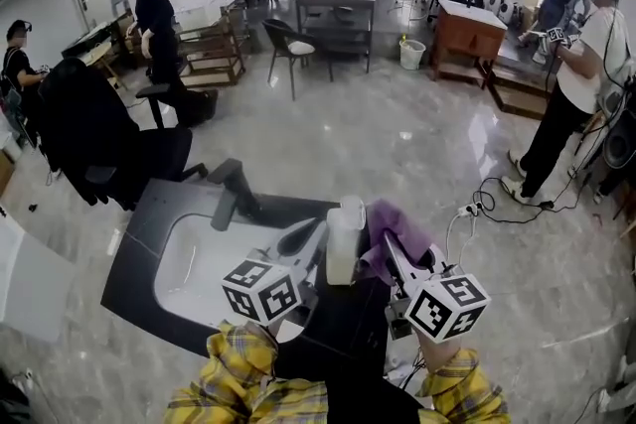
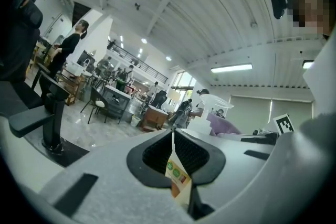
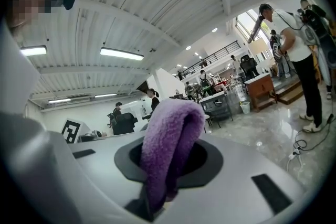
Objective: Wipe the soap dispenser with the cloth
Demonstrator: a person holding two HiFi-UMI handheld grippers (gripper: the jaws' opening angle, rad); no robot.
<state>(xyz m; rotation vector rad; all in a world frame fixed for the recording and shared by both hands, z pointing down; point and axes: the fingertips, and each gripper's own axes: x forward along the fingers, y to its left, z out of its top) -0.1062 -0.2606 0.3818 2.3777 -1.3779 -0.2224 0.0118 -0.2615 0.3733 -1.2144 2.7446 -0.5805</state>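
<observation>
The wiping is judged to be at or near its start: the purple cloth is gripped firmly by the right gripper, whose jaws are closed on a folded hump of the fabric, as is seen plainly in the right gripper view. In the head view the cloth is held just right of the white soap dispenser, at lower centre of the frame. Its edge appears to meet the dispenser's side, though actual contact cannot be confirmed. No wiped or unwiped area can be told apart on the dispenser, so most of the strokes over its body and pump top are taken as left to do. The left gripper is closed as well, with only a small printed tag pinched in the seam of its jaws. It is placed just left of the dispenser and is not clamped on it, so the dispenser is judged not to be steadied by that side. As for containers, the dispenser is opaque and its fill cannot be read. The white sink basin, set in the dark counter at lower left of the head view beneath a black faucet, appears to hold nothing. A pale waste bin stands far off at upper centre, and its contents cannot be made out.
</observation>
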